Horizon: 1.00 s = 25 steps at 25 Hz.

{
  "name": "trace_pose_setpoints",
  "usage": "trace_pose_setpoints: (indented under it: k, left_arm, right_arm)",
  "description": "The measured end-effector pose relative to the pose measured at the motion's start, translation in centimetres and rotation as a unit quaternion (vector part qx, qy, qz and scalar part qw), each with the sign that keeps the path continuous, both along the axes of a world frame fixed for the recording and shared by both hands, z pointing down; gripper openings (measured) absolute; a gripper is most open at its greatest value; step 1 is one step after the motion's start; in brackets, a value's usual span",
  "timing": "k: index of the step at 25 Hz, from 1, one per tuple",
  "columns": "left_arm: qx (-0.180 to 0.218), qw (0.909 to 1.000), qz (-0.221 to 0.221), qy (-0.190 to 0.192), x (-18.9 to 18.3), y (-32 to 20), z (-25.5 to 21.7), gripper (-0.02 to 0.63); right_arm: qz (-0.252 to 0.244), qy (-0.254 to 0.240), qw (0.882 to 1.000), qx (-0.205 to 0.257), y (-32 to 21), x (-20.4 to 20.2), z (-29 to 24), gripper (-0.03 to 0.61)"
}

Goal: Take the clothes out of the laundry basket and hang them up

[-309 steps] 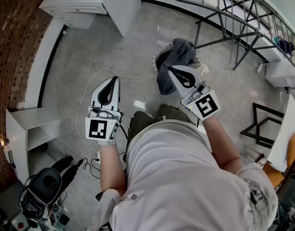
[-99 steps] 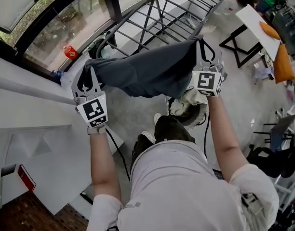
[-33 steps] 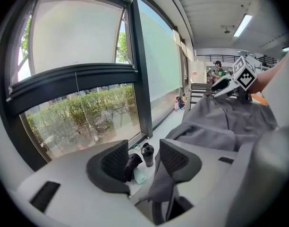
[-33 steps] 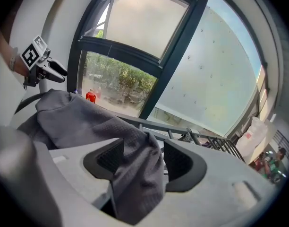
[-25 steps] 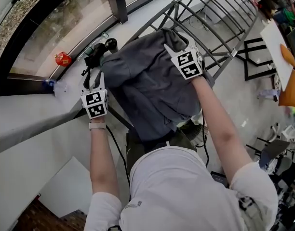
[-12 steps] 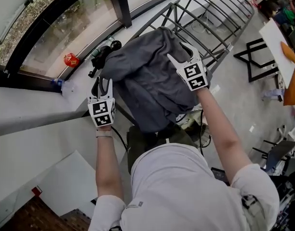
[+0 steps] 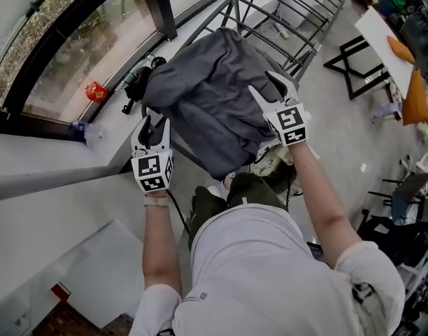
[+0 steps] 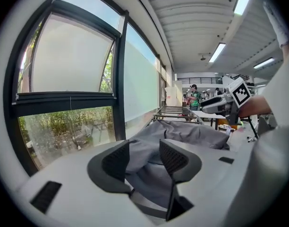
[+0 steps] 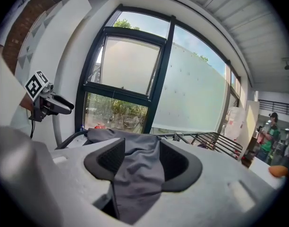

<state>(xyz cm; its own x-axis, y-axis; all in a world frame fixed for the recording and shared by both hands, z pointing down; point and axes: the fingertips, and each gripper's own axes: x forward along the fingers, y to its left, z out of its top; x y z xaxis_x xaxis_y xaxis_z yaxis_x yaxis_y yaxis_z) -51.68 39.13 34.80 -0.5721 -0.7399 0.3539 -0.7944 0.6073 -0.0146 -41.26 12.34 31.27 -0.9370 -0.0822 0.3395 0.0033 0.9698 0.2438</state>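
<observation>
while i am looking down from the head camera, the grey cloth [image 7: 214,96] is lying in a heap over the near end of the drying rack [image 7: 298,19], next to the window [image 7: 74,54]. my left gripper [image 7: 154,123] is hovering at the cloth's left edge with its jaws wide apart. the cloth is showing in the gap, but the pads are not pressing on it. my right gripper [image 7: 270,89] is sitting at the cloth's right side. its jaws are closing, with a fold of the cloth running between them, not yet squeezed. the laundry basket [image 7: 273,165] is peeking out from under the cloth, just past my legs
</observation>
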Motion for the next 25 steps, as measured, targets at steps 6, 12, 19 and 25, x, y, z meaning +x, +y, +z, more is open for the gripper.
trace_pose_setpoints:
  k: [6,12,19,25]
  left_arm:
    - [0.021,0.9982,0.055,0.009,3.7,-0.1,-0.3,0.192]
    - [0.029,0.9925,0.116,0.025,8.3,-2.0,0.1,0.187]
    - [0.029,0.9786,0.201,0.033,14.1,-5.5,2.2,0.186]
    - [0.01,0.9646,0.261,0.039,19.0,-9.8,3.1,0.186]
  right_arm:
    - [0.029,-0.009,1.0,0.005,2.8,5.5,-1.2,0.229]
    - [0.086,-0.001,0.996,0.003,3.2,13.2,-1.1,0.222]
    - [0.161,0.03,0.987,-0.002,2.5,22.0,2.3,0.222]
    - [0.22,0.054,0.974,-0.015,0.3,29.5,5.1,0.222]
